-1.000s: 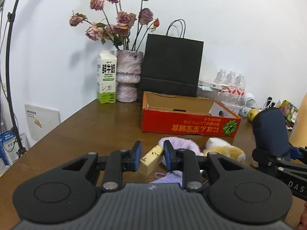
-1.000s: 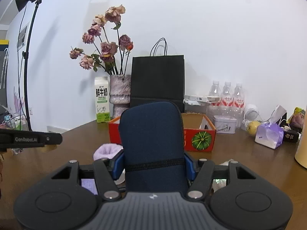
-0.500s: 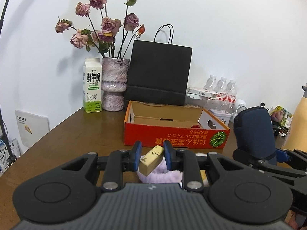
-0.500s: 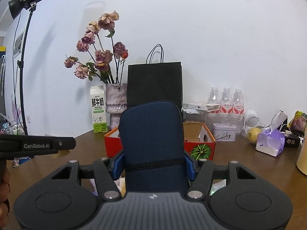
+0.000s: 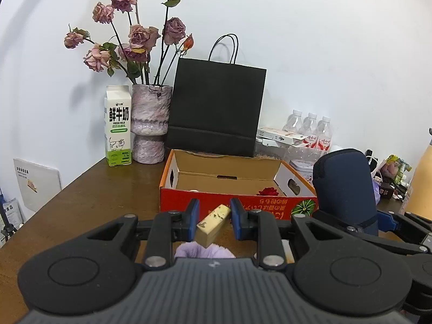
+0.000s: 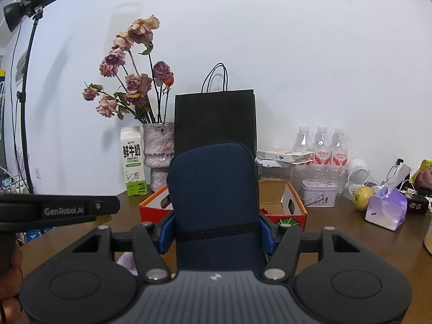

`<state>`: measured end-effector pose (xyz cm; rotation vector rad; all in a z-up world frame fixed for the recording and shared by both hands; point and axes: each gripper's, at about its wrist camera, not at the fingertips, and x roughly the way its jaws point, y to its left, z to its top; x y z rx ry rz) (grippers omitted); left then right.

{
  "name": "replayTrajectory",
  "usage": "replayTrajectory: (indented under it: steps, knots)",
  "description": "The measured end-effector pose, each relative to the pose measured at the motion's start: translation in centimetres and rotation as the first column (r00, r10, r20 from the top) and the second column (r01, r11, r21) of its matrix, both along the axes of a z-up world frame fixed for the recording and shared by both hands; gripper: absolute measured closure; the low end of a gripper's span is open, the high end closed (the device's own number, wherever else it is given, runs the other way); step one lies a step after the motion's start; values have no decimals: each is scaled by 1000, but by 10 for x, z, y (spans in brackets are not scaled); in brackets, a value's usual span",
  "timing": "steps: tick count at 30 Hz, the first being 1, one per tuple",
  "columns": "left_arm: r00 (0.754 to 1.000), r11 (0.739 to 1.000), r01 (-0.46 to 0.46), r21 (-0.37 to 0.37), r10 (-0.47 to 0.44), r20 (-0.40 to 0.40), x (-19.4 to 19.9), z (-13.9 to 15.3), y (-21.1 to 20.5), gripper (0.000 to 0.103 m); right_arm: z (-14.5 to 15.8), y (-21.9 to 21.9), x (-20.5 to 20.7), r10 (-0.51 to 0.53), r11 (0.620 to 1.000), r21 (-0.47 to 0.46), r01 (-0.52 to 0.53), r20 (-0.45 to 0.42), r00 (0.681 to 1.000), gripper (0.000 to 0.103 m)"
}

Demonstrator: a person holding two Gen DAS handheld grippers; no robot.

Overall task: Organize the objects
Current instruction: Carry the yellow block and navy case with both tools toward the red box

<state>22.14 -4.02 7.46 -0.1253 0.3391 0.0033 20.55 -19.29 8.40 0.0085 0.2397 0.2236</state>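
Left gripper (image 5: 214,222) clamps a tan block (image 5: 213,224), long axis tilted toward the orange box (image 5: 237,189); right gripper (image 6: 216,232) grips an upright navy pouch (image 6: 214,202) above the table (image 5: 81,202).

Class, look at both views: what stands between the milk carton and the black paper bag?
The vase of dried roses stands between the milk carton and black paper bag, in both wrist views.
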Motion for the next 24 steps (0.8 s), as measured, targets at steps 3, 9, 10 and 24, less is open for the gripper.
replayTrajectory:
  steps: [3,9,10,24]
  knots:
    - [1000,1000,-2,-3,2,-3,8,1,0,78,2,1,7,0,1000,-2,0,-3,1000,43]
    - [1000,1000,-8,-2,8,-3,24,3,0,78,4,3,28,2,1000,-1,-2,-13,1000,43]
    - [1000,1000,-10,-1,10,-2,27,3,-1,78,4,4,32,3,1000,0,-3,-15,1000,43]
    - [1000,1000,-13,-22,13,6,76,14,-5,78,9,7,78,-7,1000,6,7,-31,999,43]
